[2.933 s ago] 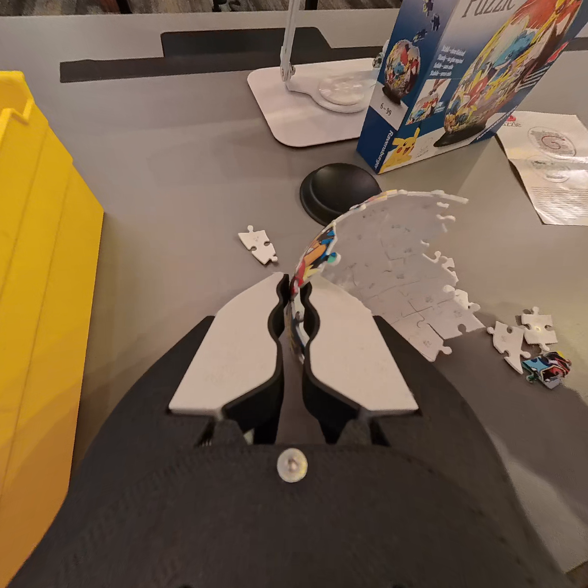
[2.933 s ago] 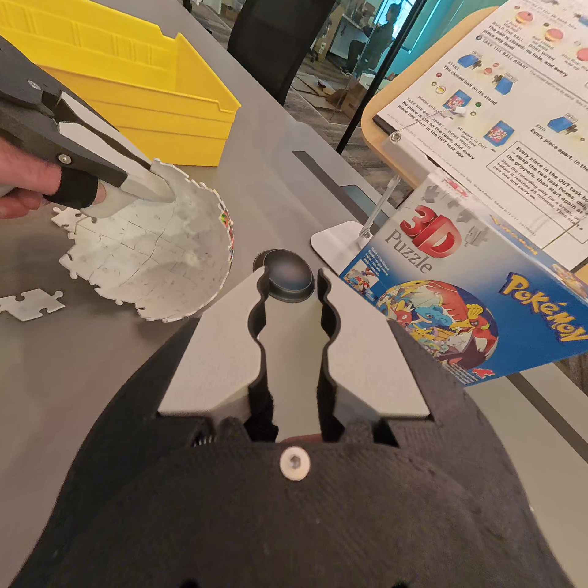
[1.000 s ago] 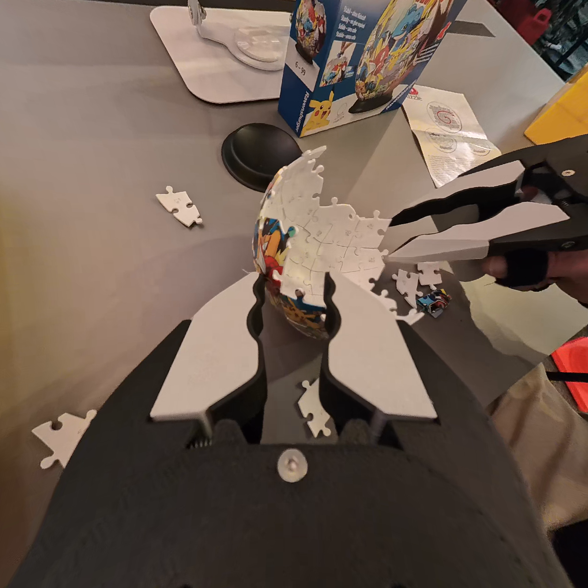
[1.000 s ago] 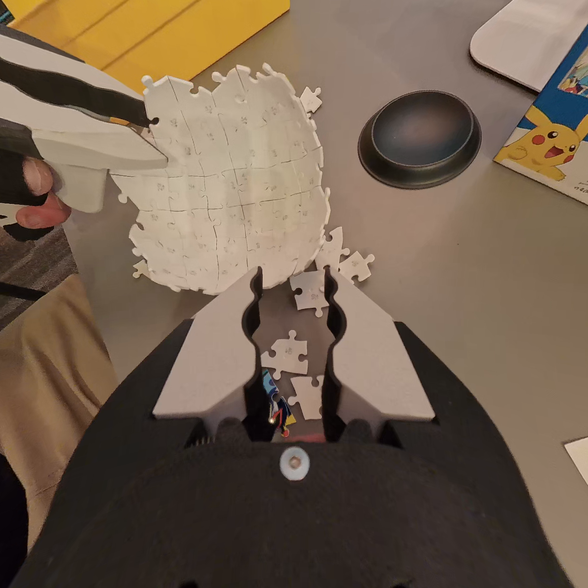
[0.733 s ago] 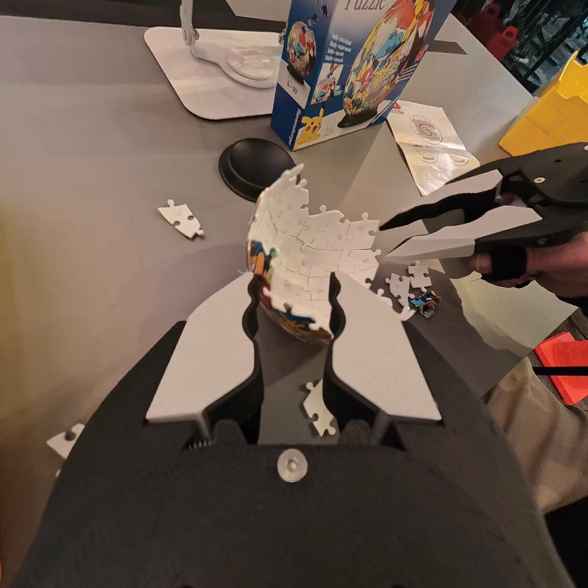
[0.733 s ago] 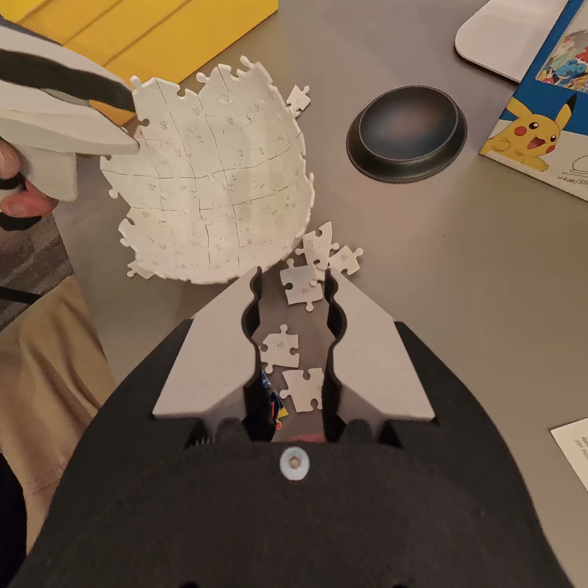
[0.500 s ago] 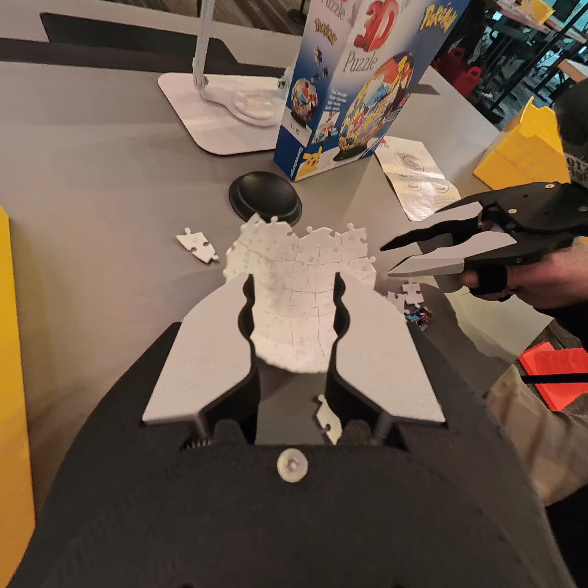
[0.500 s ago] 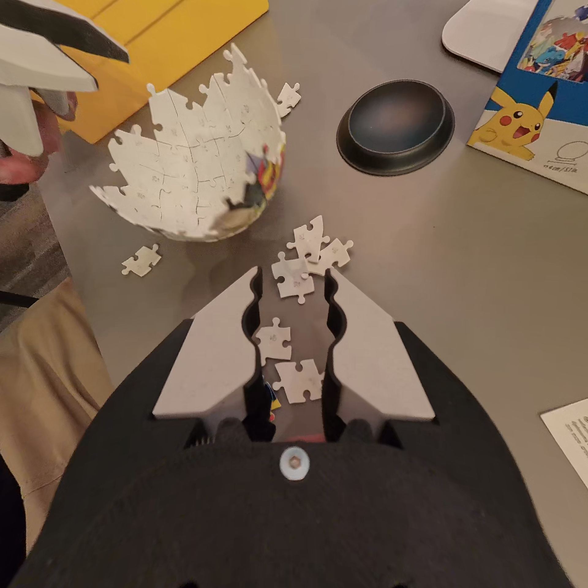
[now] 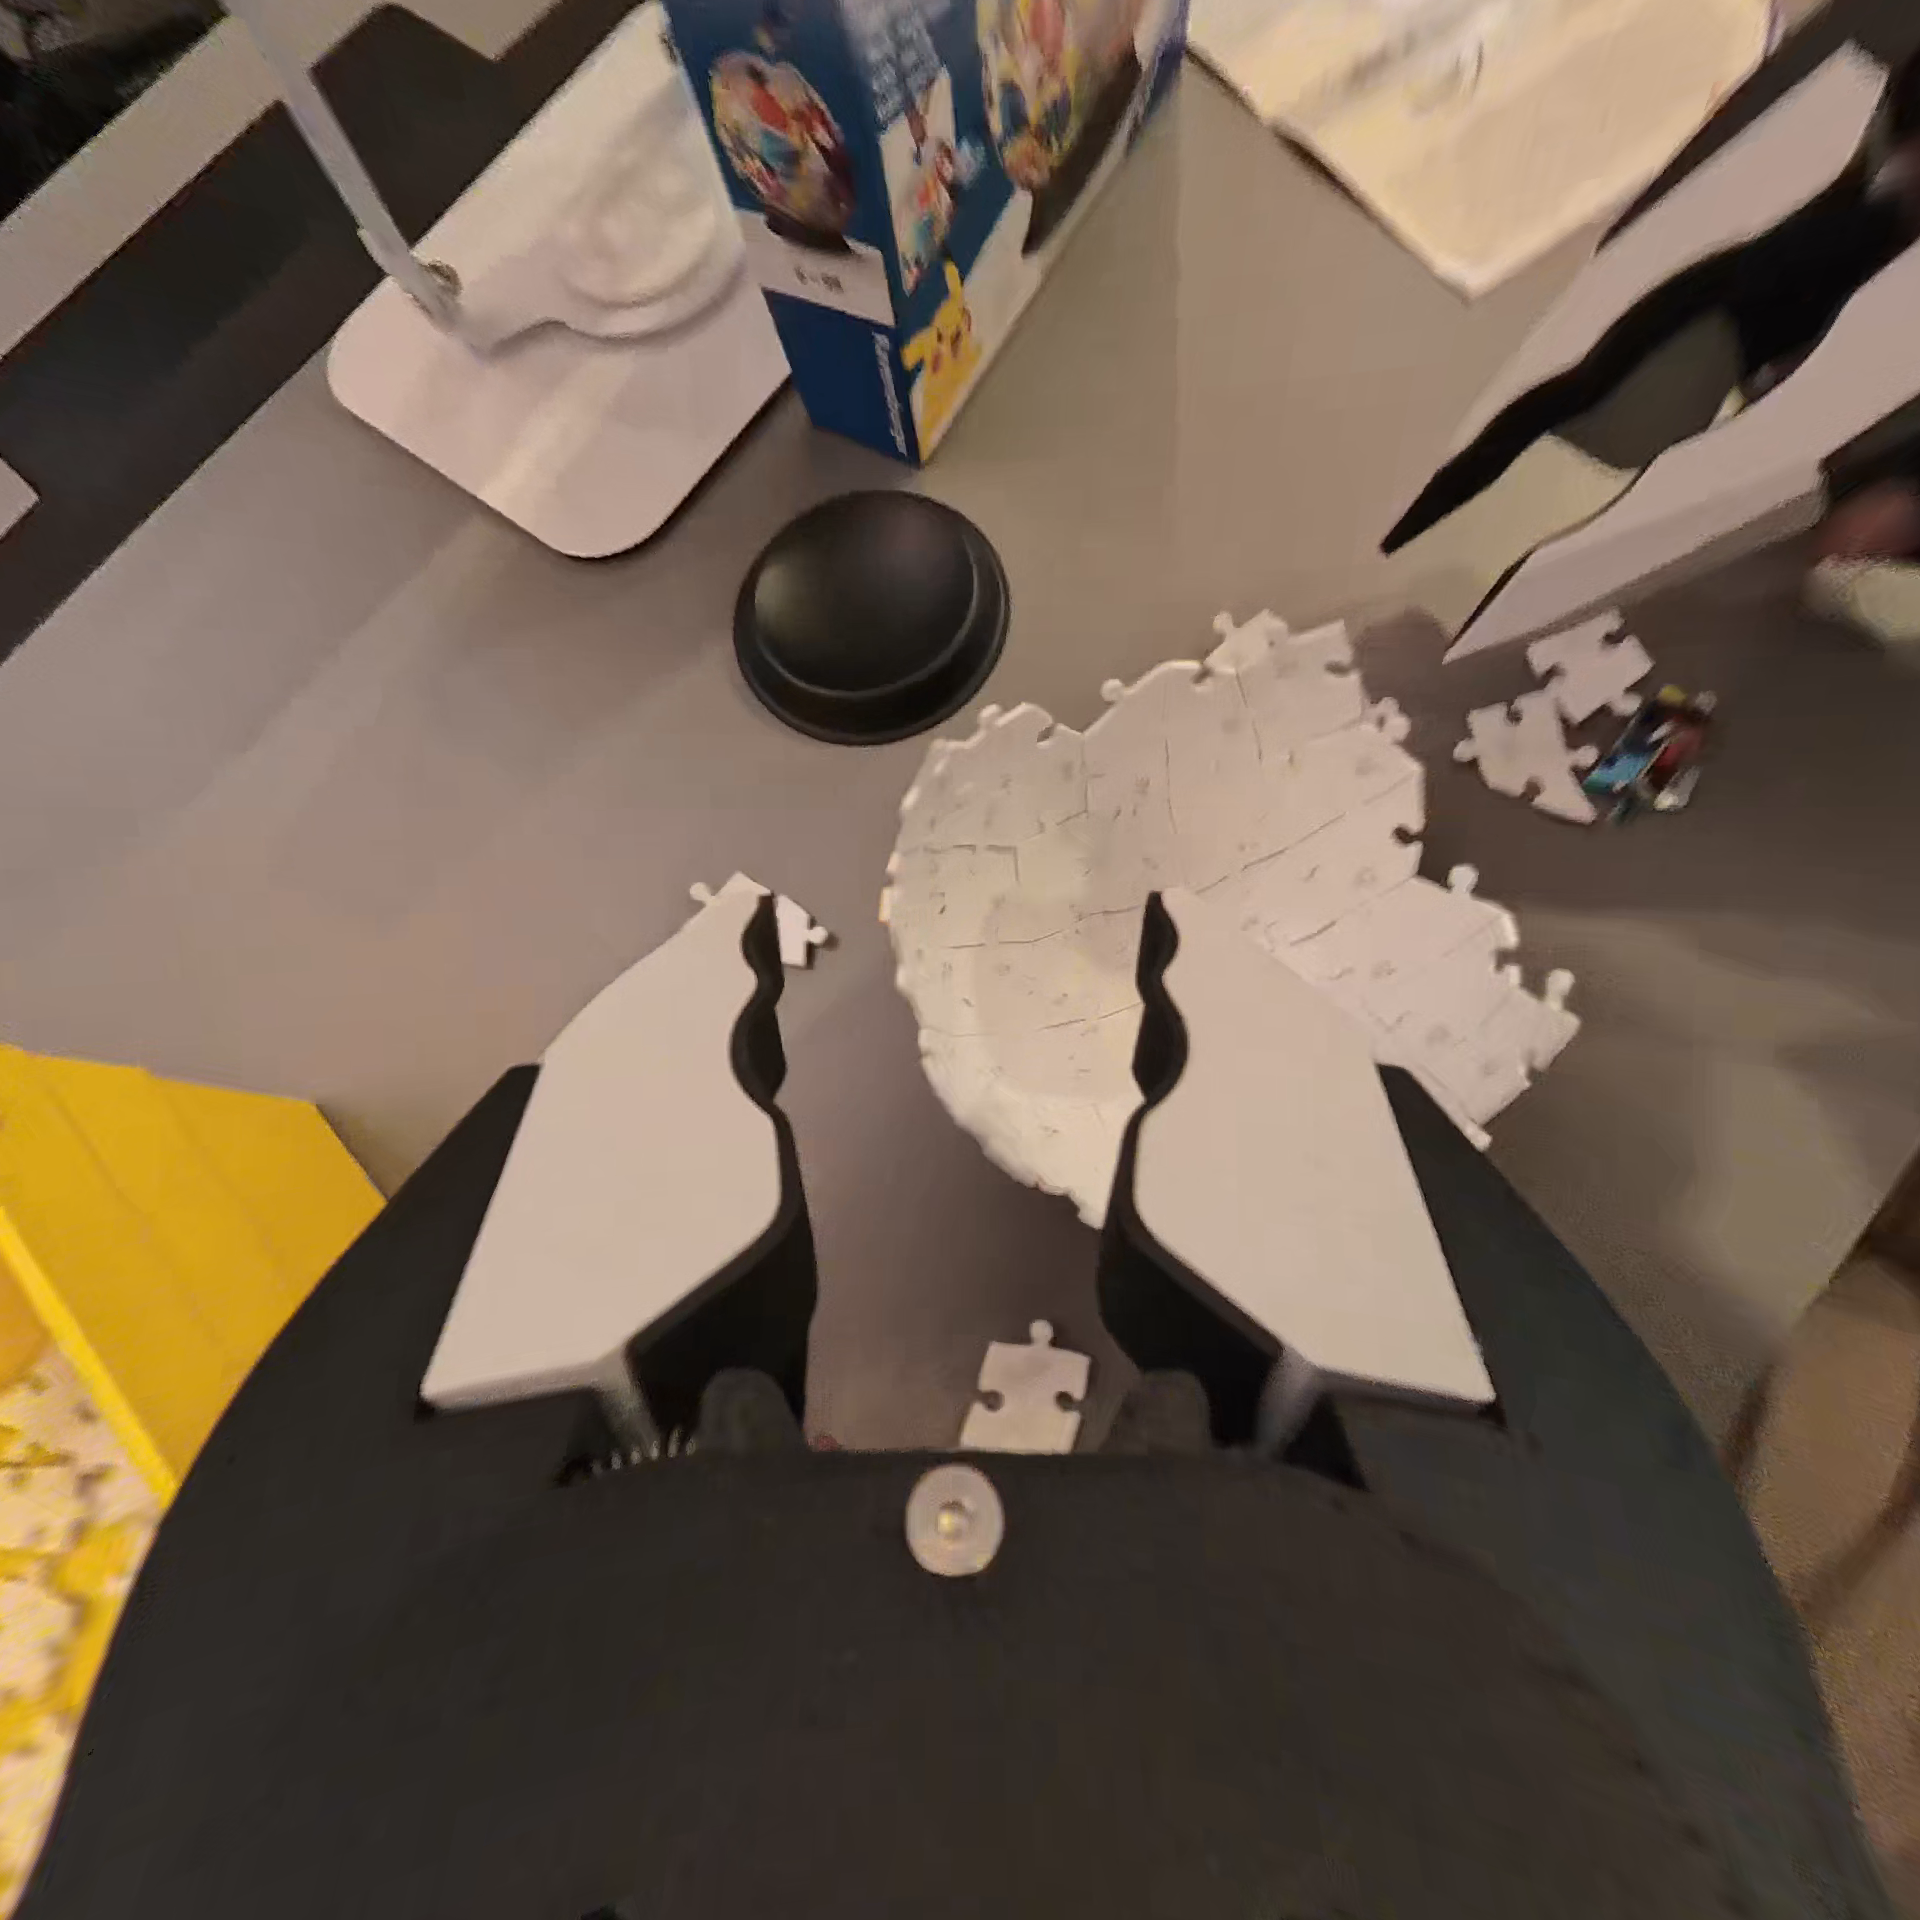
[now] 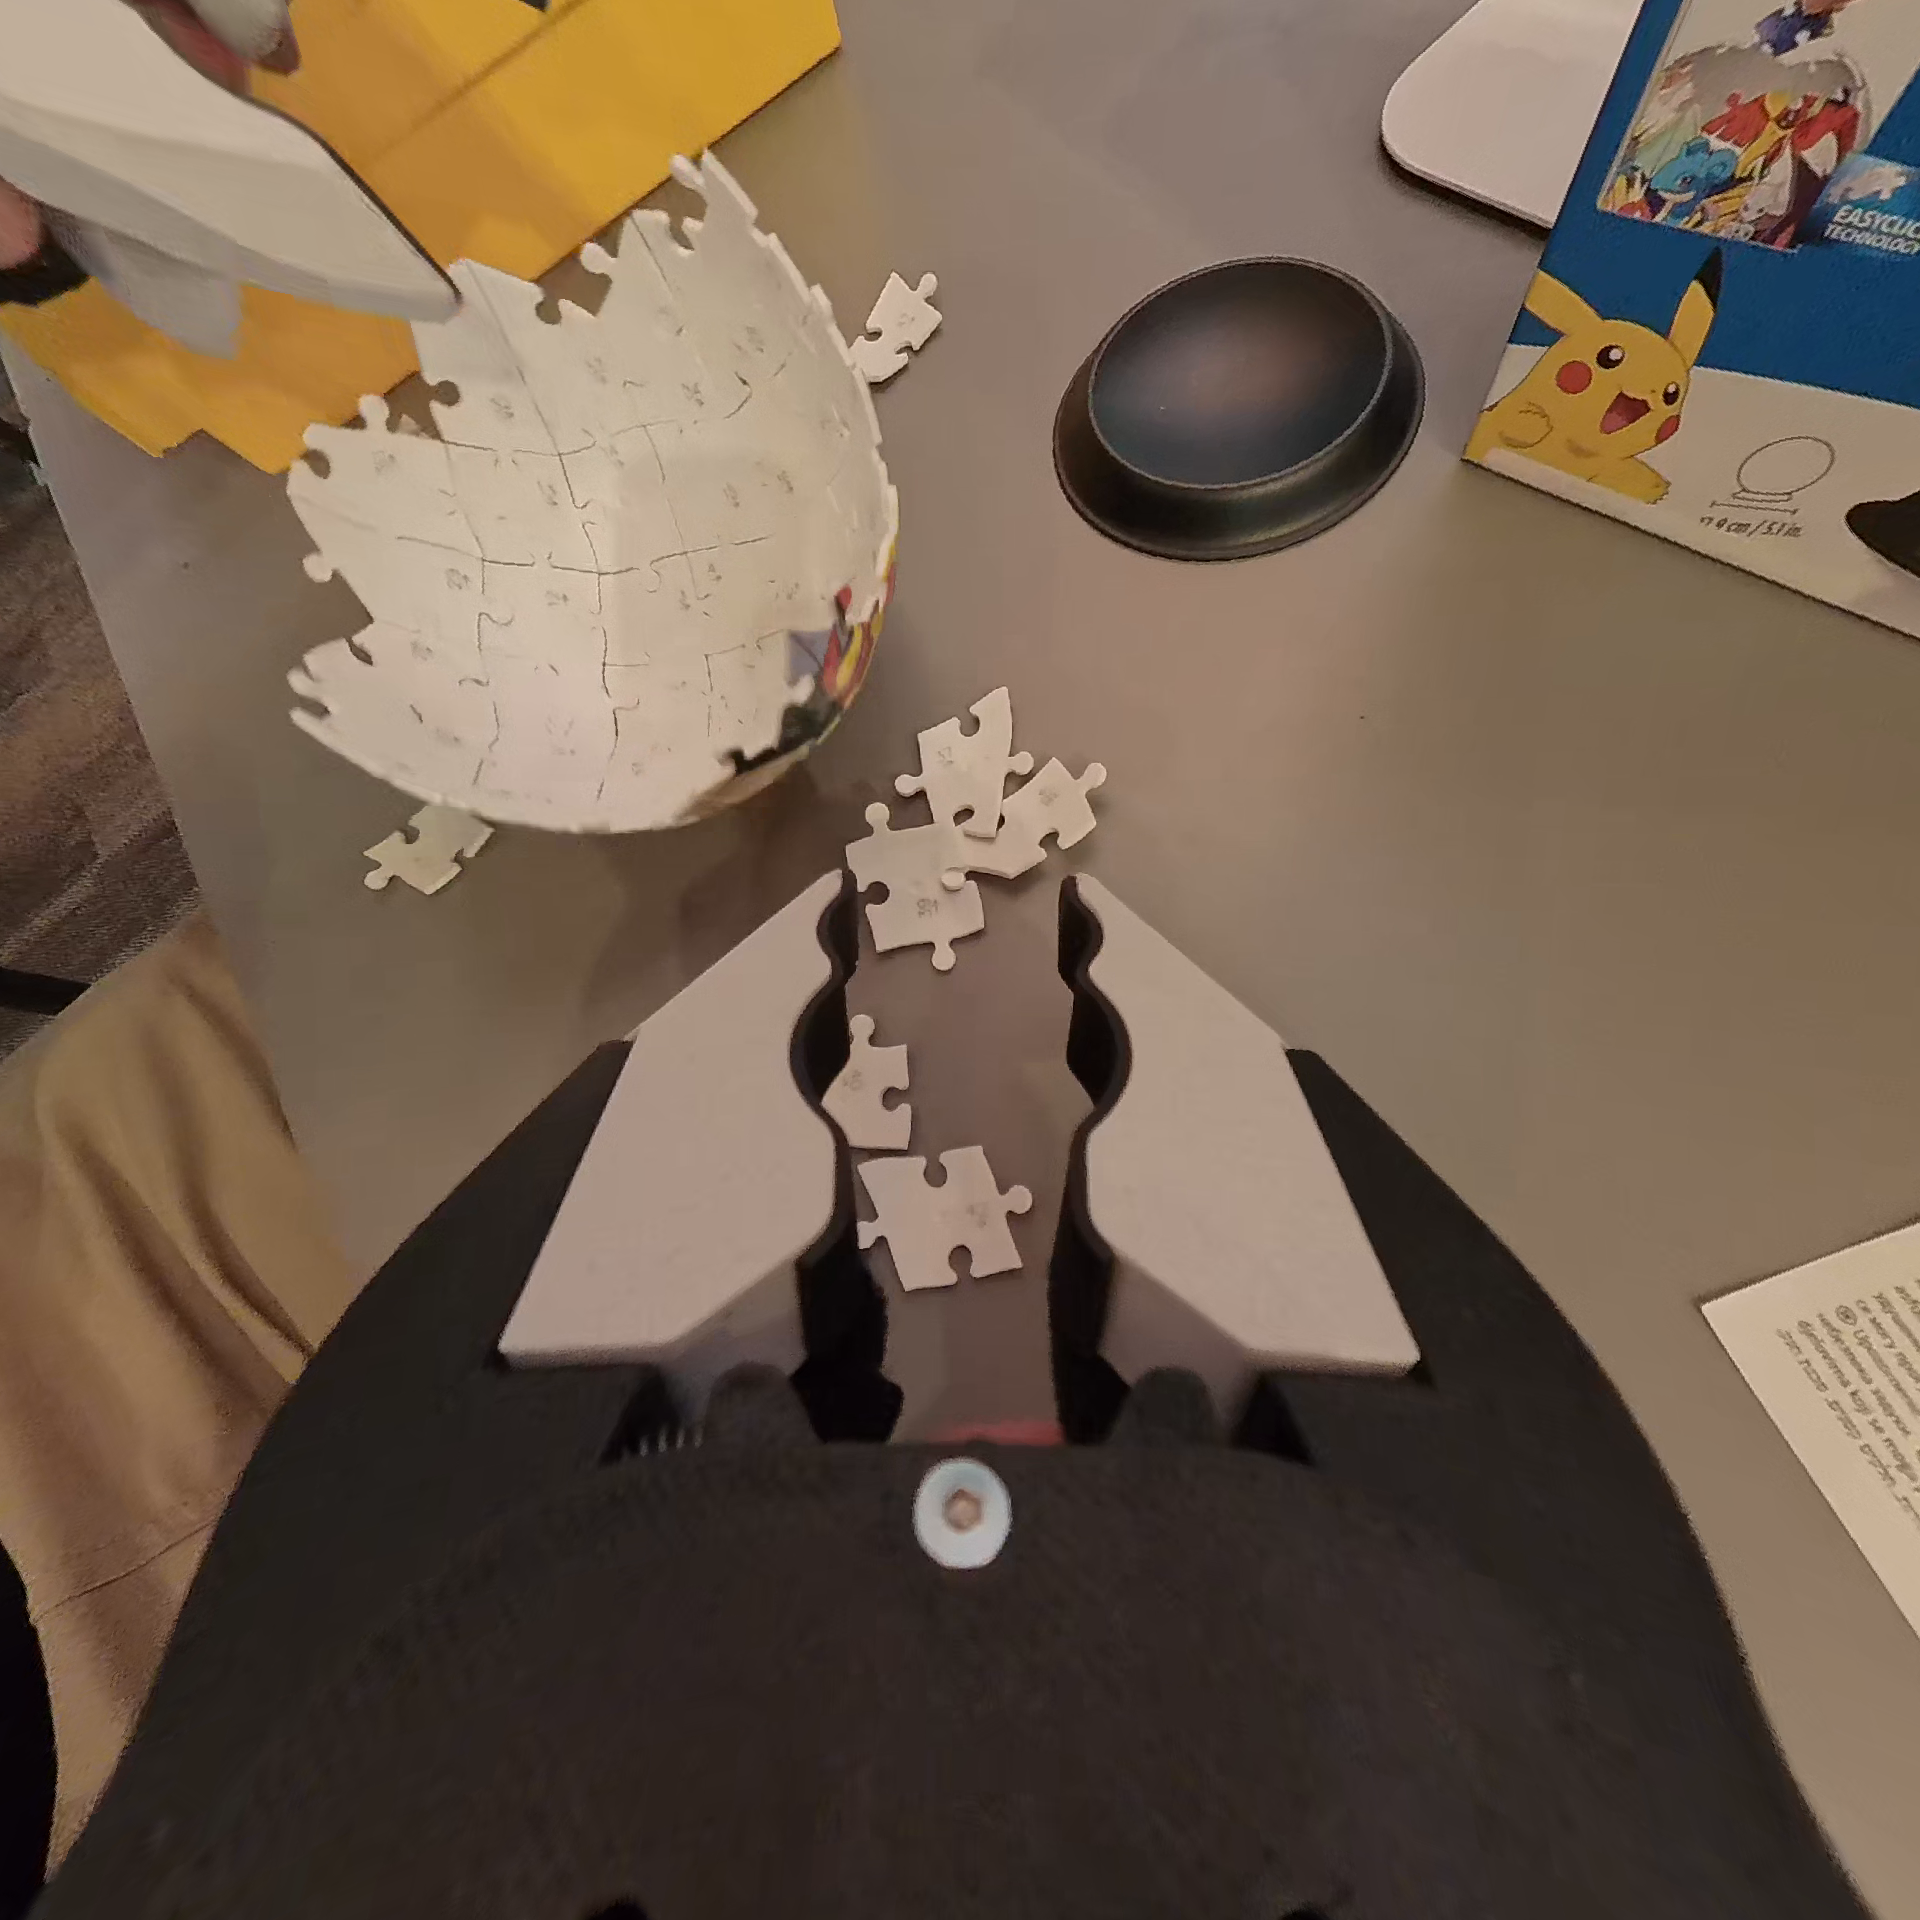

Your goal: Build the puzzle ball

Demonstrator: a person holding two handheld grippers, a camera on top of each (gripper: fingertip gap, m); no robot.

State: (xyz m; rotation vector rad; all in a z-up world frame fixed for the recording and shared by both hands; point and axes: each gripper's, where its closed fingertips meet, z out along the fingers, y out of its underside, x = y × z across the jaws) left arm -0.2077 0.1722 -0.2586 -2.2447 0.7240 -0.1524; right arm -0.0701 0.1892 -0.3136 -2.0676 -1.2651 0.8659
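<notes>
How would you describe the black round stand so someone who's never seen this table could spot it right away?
Start at the tall blue puzzle box standing at the far side of the grey table. Just in front of it, between the box and the half-built white puzzle shell, sits the black round stand. It is the only dark, smooth, dished disc there; everything near it is white, jagged puzzle pieces.

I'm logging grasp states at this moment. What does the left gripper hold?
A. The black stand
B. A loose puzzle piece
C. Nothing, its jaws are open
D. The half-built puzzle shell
C: the left gripper has its jaws spread wide and empty above the table, with the puzzle shell resting free below.
</notes>
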